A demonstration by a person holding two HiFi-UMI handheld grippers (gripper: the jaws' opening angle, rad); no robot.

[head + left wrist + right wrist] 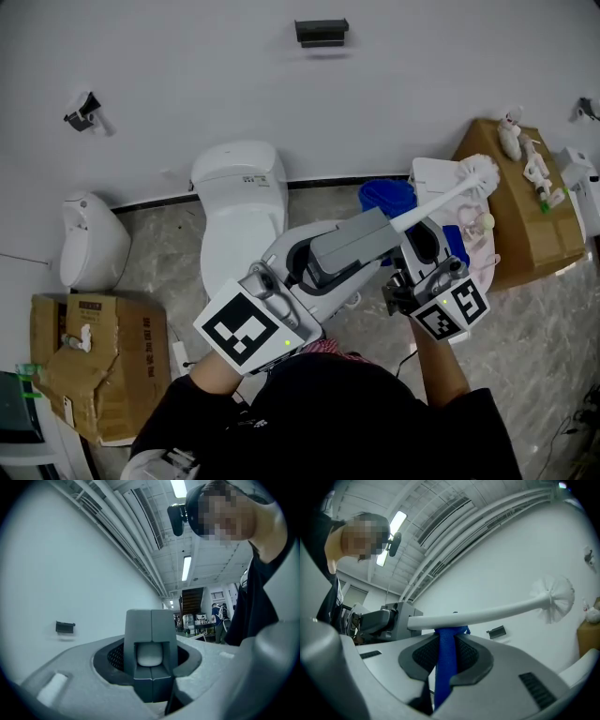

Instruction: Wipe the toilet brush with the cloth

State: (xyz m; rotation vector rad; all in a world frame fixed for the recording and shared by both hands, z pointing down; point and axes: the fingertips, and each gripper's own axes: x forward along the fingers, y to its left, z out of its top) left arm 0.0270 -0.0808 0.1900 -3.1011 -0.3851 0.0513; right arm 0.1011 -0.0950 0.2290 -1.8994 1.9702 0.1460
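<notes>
A white toilet brush is held in the air over the floor, its handle [433, 202] slanting up to the bristle head [483, 173] at the right. My left gripper [380, 225] is shut on the handle's near end [150, 654]. In the right gripper view the handle [487, 615] crosses just past my right gripper [446, 641], with the bristles [555, 597] at the far right. That gripper is shut on a blue cloth [446, 663], whose top touches the handle's underside. In the head view the right gripper [427, 242] sits just below the handle.
A white toilet [239, 202] stands behind the grippers, with a white wall fixture [89, 239] to its left. Cardboard boxes stand at the left [94, 361] and right [520, 202]. A blue item [387, 197] and a white bin [436, 178] lie beyond the brush.
</notes>
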